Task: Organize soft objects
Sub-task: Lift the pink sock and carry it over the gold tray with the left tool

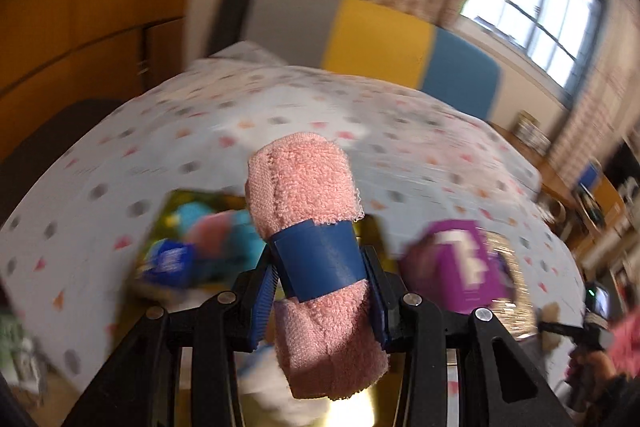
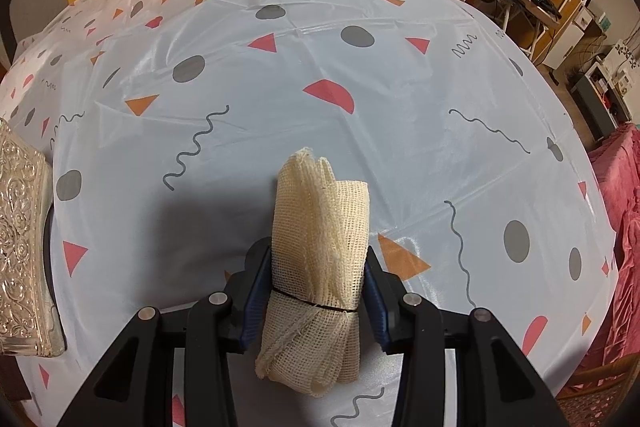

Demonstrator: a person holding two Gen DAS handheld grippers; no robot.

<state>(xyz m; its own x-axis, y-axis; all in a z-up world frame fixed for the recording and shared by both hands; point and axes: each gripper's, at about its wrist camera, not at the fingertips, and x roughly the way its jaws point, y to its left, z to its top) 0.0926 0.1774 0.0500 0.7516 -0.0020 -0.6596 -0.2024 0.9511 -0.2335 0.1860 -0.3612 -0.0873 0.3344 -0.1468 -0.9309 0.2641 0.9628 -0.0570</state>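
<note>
pink towel roll [image 1: 316,251] pinched in your left gripper [image 1: 320,291], mesh roll [image 2: 320,267] in your right gripper [image 2: 318,287]; next, set pink down in what seems a blurred bin [image 1: 200,239].

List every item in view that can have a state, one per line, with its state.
Left gripper: shut on the pink towel roll.
Pink towel roll: rolled, blue band around it, held above the bed.
Right gripper: shut on the cream mesh roll.
Cream mesh roll: rolled, tied with a thin black band, held over the patterned sheet.
Purple box: blurred, state unclear.
</note>
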